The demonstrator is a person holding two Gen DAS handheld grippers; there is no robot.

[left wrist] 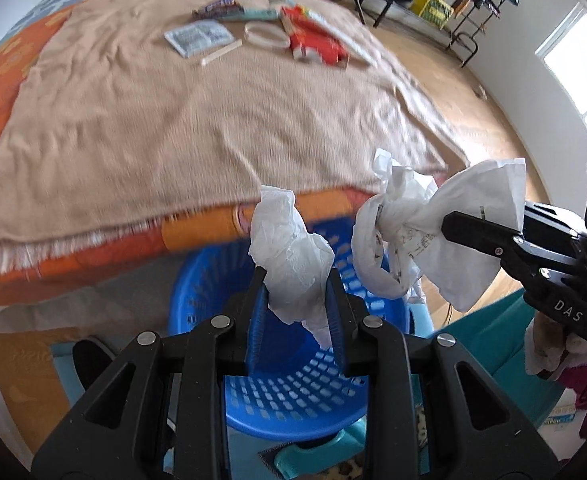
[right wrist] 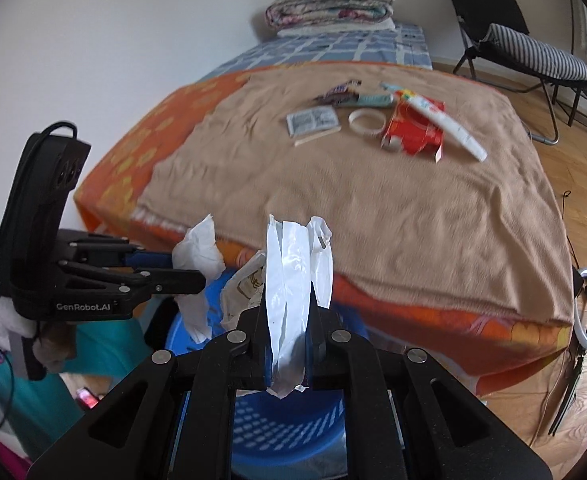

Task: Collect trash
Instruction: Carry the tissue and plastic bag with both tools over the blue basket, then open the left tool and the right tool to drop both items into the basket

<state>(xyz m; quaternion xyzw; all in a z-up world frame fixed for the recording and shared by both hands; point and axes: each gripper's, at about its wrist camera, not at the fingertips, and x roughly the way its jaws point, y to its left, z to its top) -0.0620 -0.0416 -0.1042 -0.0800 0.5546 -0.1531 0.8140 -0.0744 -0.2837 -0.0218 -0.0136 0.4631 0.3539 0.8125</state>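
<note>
Blue basket point(left wrist: 293, 400) half hidden behind left tongs point(left wrist: 295, 300).

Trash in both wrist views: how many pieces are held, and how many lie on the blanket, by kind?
Held, crumpled tissue: 1
Held, white plastic bag: 1
On blanket, dark wrapper: 1
Teal packet: 1
Printed sachet: 1
Stick: 1
Tape ring: 1
Red carton: 1
Tube: 1
Total: 9

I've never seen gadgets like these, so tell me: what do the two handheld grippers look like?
Both are matte black with silver rivets and blue ridged pads inside the fingers. The left gripper reads "GenRobot.AI", carries a tall black camera housing with a cable looped on top. The right gripper shows white letters "DAS". A fuzzy cream cuff sits behind it.
</note>
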